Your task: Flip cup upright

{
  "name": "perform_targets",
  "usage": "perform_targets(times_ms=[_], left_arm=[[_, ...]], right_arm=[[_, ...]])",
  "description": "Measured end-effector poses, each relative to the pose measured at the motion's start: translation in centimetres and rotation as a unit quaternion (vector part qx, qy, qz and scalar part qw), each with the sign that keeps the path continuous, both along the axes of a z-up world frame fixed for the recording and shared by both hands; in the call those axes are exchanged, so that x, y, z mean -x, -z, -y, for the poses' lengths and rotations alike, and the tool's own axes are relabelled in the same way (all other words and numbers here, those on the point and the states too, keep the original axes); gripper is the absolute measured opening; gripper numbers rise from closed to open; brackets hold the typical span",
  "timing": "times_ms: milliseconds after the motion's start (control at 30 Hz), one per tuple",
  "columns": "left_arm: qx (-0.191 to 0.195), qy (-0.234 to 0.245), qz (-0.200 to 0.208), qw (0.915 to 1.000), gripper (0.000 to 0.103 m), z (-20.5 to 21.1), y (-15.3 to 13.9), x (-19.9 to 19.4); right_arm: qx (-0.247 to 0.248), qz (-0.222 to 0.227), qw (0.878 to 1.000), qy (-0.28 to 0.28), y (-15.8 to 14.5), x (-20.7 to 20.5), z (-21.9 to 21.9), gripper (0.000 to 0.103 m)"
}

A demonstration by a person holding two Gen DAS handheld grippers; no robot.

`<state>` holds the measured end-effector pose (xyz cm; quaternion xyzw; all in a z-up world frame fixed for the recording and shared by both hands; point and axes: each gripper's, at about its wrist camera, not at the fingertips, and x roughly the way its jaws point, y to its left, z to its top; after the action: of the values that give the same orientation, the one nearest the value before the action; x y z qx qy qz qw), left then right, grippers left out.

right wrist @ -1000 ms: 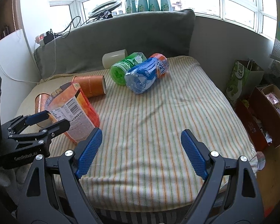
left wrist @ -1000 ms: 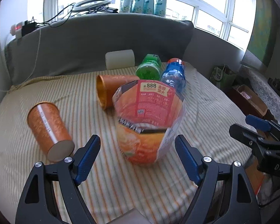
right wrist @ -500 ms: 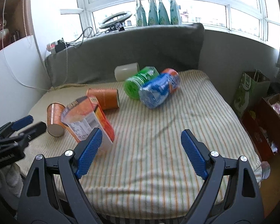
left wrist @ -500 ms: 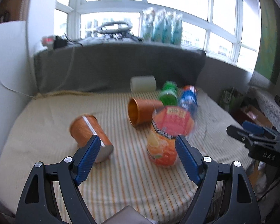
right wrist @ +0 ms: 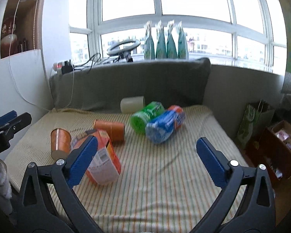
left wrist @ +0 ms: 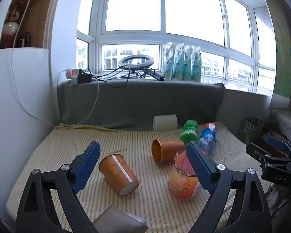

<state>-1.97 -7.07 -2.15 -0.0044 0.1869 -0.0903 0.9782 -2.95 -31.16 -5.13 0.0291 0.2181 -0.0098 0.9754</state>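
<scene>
- Left wrist view: the left gripper is held above the near edge of the striped cloth, its blue-padded jaws spread wide with nothing between them
- The orange printed cup stands on the cloth with its wider end up, leaning a little; the right-side blue pad crosses in front of its upper part, though whether they touch cannot be told
- A tan paper cup lies on its side left of it, closed base toward the camera
- A second tan cup lies on its side behind, open mouth facing the camera
- Farther back lie a green bottle, a blue bottle just beside it, and a white roll against the grey backrest
- The right gripper's tips show at the right edge
- Right wrist view: the right gripper hovers over the near part of the cloth, jaws wide apart and empty
- The orange printed cup sits at left, partly behind the left-side blue pad, its label facing the camera
- One tan cup lies to its left, the other just behind it
- The green bottle and blue bottle lie touching, mid-cloth
- A green bag and a cardboard box are on the floor at right
</scene>
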Motion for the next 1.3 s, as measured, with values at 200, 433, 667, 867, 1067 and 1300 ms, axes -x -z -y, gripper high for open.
perform_targets(times_ms=[200,433,667,867,1067,1300], left_arm=[[0.01,-0.004,0.007,0.9999,0.1,-0.2,-0.2,0.0],[0.009,-0.004,0.001,1.0,0.1,-0.3,0.0,-0.1],[0.009,-0.005,0.001,0.9999,0.1,-0.4,0.0,0.0],[0.008,-0.006,0.001,1.0,0.1,-0.5,0.0,0.0],[0.007,-0.006,0.001,1.0,0.1,-0.5,0.0,0.0],[0.006,-0.005,0.001,1.0,0.1,-0.6,-0.1,0.0]], right_arm=[[0.005,0.01,1.0,0.001,-0.2,0.0,-0.4,0.103],[0.002,0.003,1.0,-0.004,0.1,-0.1,-0.6,0.103],[0.006,-0.001,1.0,-0.018,0.3,-0.2,-1.4,0.103],[0.005,-0.004,1.0,-0.021,0.4,-0.4,-1.7,0.103],[0.005,-0.004,1.0,-0.02,0.4,-0.5,-1.6,0.103],[0.005,-0.006,1.0,-0.022,0.5,-0.5,-1.6,0.103]])
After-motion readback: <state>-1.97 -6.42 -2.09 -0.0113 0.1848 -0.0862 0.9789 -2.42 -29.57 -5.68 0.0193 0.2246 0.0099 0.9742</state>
